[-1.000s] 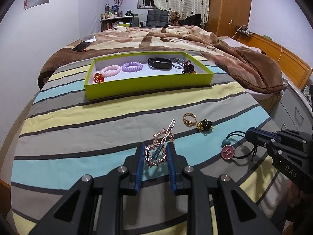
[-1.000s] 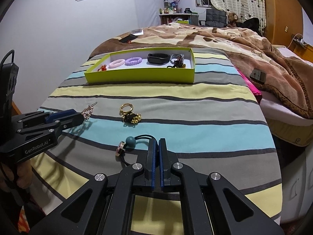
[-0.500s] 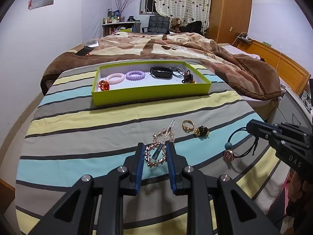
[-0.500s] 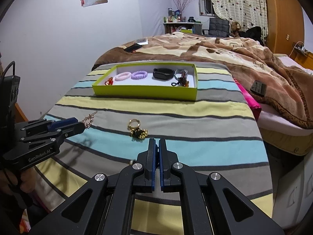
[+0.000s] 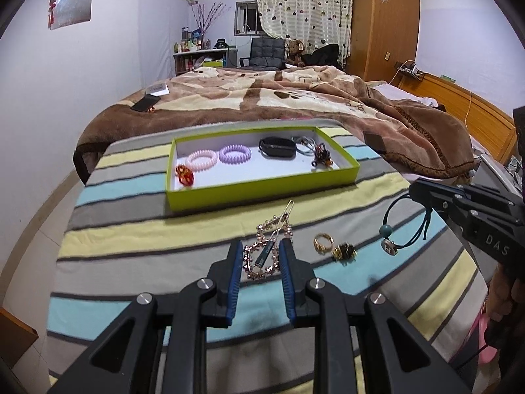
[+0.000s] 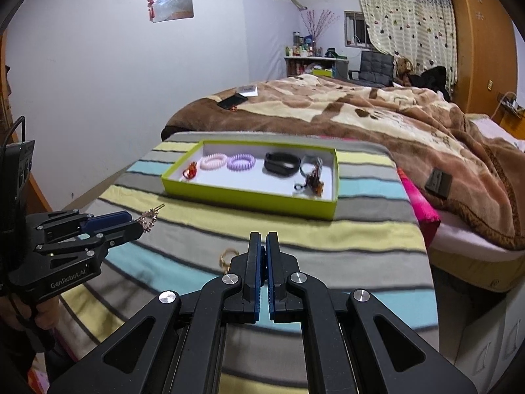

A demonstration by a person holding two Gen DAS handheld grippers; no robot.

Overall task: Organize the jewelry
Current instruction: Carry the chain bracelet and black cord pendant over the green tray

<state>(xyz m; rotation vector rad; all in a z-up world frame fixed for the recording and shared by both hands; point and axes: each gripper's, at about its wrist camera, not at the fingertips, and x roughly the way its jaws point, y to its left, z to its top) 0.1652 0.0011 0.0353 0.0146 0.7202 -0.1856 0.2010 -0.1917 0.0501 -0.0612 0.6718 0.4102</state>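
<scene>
Since a second ago I am lifting both claws off the striped cover: the hair clip in my left claw is now riding above the fabric, and the hair tie is hanging clear from my right claw, where earlier it was lying flat on the bed. I judge that both pickups are done and what remains is carrying them to the green tray on the far side.

The clip is a thin metal bar with a rose-gold beaded loop, pinched between my left fingers, its tip pointing toward the tray. The tie is a black elastic with a teal bead and a round charm, dangling at the right; my right fingers are pressed together on its cord.

Still lying on the cover, near right of the clip, are a gold ring and a dark and gold piece just beside it. The tray is already holding a pink coil, a purple coil, a black band and a few smaller bits.
</scene>
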